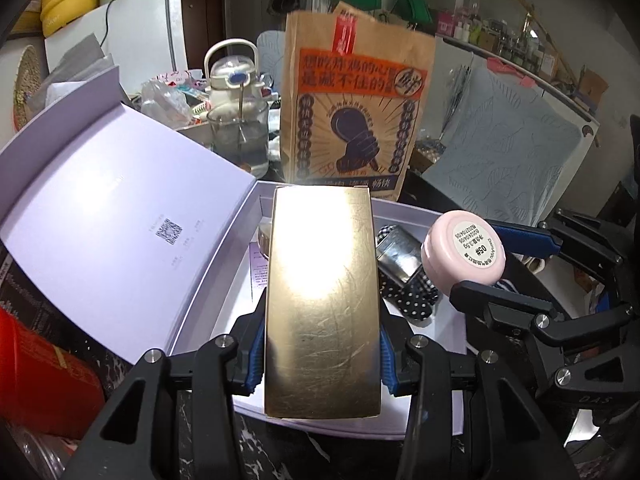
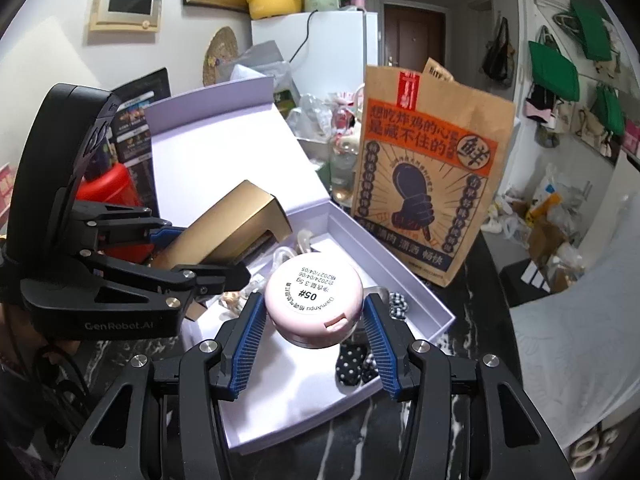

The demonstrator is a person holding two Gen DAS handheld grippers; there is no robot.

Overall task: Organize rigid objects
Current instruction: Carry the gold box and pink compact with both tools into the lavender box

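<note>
Left wrist view: the left gripper (image 1: 322, 354) is clamped on a gold box (image 1: 323, 300), held above the open white box (image 1: 224, 288). The lid (image 1: 120, 216) of the white box stands raised at its left. Inside lie a polka-dot cloth (image 1: 408, 298), a silvery item (image 1: 398, 254) and a printed leaflet (image 1: 259, 272). The right gripper (image 1: 476, 258) grips a pink compact (image 1: 464, 254) over the right rim. A paper bag (image 1: 356, 112) stands behind.

Right wrist view: the right gripper (image 2: 316, 326) is clamped on the pink compact (image 2: 314, 298), label up, above the white box (image 2: 404, 268). The left gripper (image 2: 192, 252) holds the gold box (image 2: 232, 224) tilted over the interior. The polka-dot cloth (image 2: 352, 366) and small items lie inside.
</note>
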